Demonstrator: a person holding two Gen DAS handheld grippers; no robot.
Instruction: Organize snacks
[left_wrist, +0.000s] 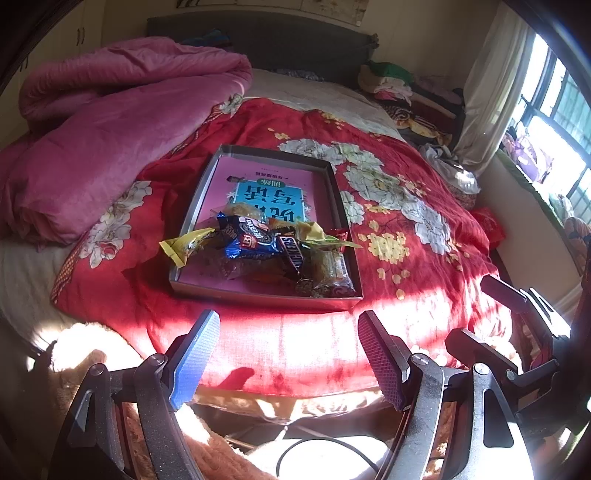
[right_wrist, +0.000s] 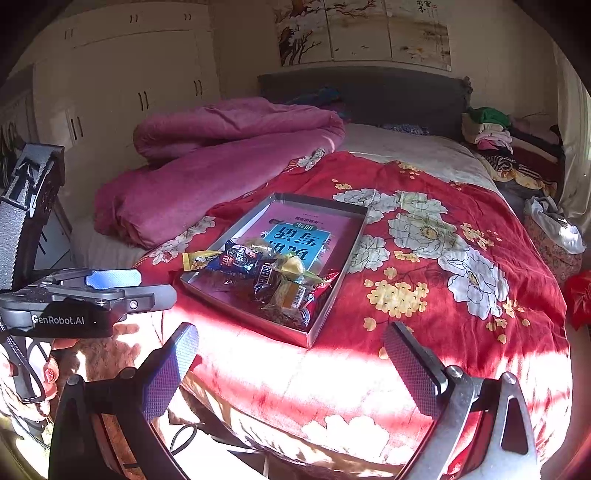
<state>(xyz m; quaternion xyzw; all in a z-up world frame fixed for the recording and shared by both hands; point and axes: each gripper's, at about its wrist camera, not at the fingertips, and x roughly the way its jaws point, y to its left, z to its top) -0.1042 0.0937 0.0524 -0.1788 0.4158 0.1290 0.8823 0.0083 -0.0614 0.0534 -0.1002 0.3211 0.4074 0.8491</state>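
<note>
A shallow grey tray (left_wrist: 258, 295) lies on the red floral blanket (left_wrist: 406, 229), holding a pink book (left_wrist: 266, 192) and a heap of snacks. A yellow packet (left_wrist: 186, 245) hangs over the tray's left rim. Beside it sit a blue Oreo pack (left_wrist: 245, 236), a Snickers bar (left_wrist: 291, 251) and a clear-wrapped cake (left_wrist: 332, 266). My left gripper (left_wrist: 288, 315) hovers open and empty just short of the tray's near wall. In the right wrist view my right gripper (right_wrist: 291, 328) is open and empty, close to the tray's (right_wrist: 240, 314) near corner, with the left gripper (right_wrist: 157, 286) at the left.
A folded pink quilt (left_wrist: 110, 129) covers the bed's left side. Piled clothes (left_wrist: 406, 92) lie at the headboard's right, near a curtain and window (left_wrist: 554, 122). A red bag (right_wrist: 580, 295) sits at the bed's right edge. A dark cable (left_wrist: 325, 443) runs below the bed's foot. Wardrobes (right_wrist: 129, 92) stand on the left.
</note>
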